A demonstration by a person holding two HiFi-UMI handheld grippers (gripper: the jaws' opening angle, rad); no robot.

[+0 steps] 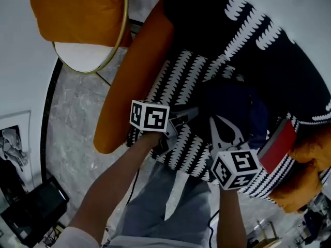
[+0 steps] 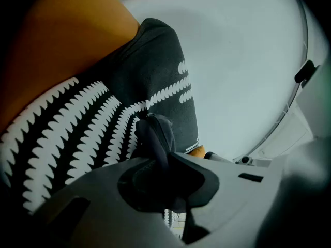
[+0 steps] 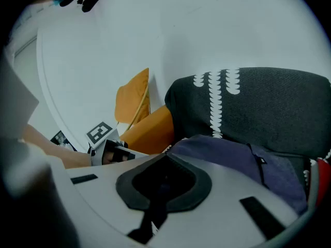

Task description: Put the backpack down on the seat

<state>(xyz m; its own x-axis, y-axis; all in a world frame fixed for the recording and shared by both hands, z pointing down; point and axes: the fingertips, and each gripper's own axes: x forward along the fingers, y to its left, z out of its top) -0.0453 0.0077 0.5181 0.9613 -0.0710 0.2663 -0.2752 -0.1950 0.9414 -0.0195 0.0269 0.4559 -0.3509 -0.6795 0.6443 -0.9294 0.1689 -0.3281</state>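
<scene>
A dark navy backpack rests on the black-and-white patterned seat of an armchair. My left gripper comes in from the left and is shut on a dark strap of the backpack, which sticks up out of its jaws. My right gripper lies over the front of the backpack, its jaws closed on dark fabric. The backpack's blue body shows just beyond them, against the chair's dark backrest.
Orange padded arms flank the seat on both sides. A red flat object leans at the seat's right edge. A round gold-rimmed side table carrying an orange cushion stands at the upper left on the marble floor.
</scene>
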